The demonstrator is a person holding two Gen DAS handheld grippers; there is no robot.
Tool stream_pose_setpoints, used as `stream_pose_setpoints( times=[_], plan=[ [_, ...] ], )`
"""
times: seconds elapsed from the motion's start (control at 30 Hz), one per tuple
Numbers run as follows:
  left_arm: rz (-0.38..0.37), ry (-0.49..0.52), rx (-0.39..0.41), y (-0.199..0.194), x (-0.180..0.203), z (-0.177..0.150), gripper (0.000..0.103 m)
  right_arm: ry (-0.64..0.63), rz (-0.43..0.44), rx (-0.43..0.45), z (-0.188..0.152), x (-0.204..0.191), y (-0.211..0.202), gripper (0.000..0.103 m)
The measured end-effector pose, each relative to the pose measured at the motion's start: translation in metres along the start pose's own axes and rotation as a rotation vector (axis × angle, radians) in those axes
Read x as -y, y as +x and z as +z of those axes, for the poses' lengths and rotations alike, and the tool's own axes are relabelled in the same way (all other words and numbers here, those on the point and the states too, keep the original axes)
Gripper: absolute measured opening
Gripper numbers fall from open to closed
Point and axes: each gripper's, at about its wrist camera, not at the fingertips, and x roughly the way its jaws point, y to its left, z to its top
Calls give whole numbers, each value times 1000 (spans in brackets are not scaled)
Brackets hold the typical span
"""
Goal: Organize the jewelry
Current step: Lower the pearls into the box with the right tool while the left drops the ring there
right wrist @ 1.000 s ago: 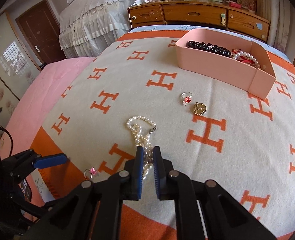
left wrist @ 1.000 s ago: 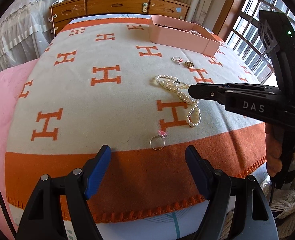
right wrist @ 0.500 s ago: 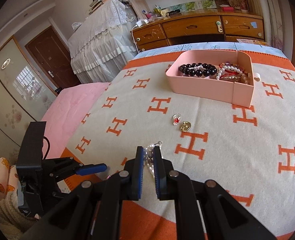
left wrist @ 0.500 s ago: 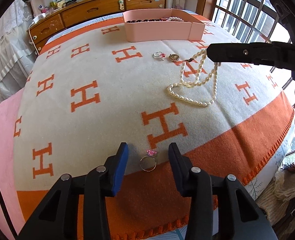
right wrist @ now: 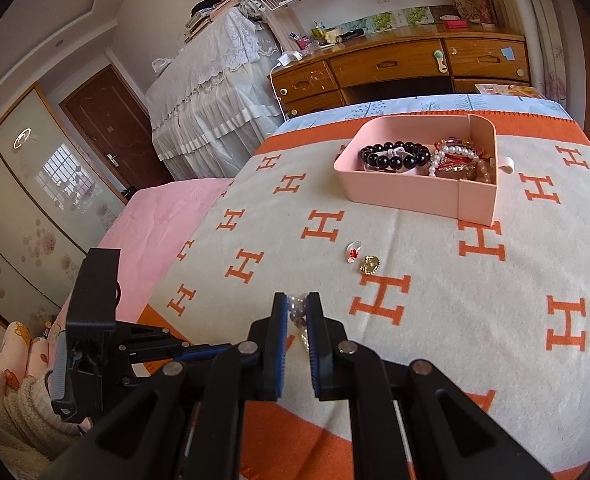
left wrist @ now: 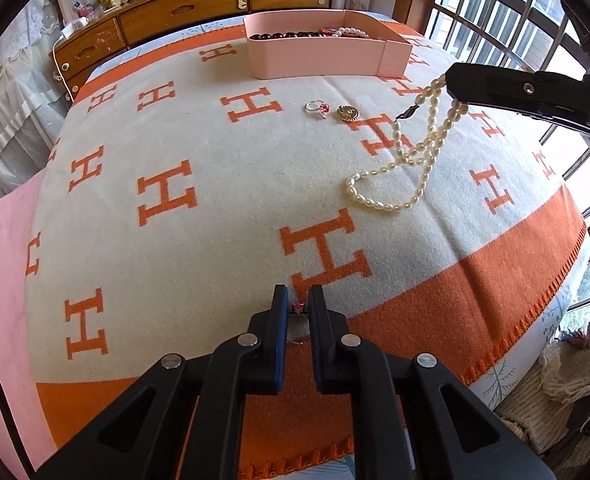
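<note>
- Left gripper (left wrist: pixel 295 308): I read its jaws as having just been closing, now nearly together on the pink-stone ring (left wrist: pixel 297 310), which sits between the blue pads at the cream-to-orange border of the blanket (left wrist: pixel 223 200).
- Right gripper (right wrist: pixel 297 312): I read its jaws as clamped on the pearl necklace (left wrist: pixel 411 160).
- View difference: my left wrist view shows the necklace whole; my right wrist view shows only a few beads between the pads.
- View difference: my right wrist view looks down into the pink tray (right wrist: pixel 411 196); black beads lie in its left part, mixed pearl and red pieces in its right. My left wrist view shows mostly its outer wall.
- Necklace appearance: cream oval pearls, several strands, small dark clasp.
- Necklace axis: it hangs down and to the left from the right gripper's tip; whether its lowest loop touches the blanket I cannot tell.
- Ring appearance: thin silver band, pink stone pointing away from the camera.
- Surroundings: a red-stone ring (left wrist: pixel 318 107) and a gold pendant (left wrist: pixel 347 112) lie just beside each other between necklace and tray.
</note>
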Motion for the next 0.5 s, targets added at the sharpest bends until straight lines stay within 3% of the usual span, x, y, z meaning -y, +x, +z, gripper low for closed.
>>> stream_pose_setpoints(
  times=[0.3,0.5],
  plan=[
    [9,-26,77,-45,-7,48,8,-30,35,103,55,-14,-51,9],
    [46,-2,163,-79,-2,102,8,-88,-54,233,104,-22,-90,9]
  ],
)
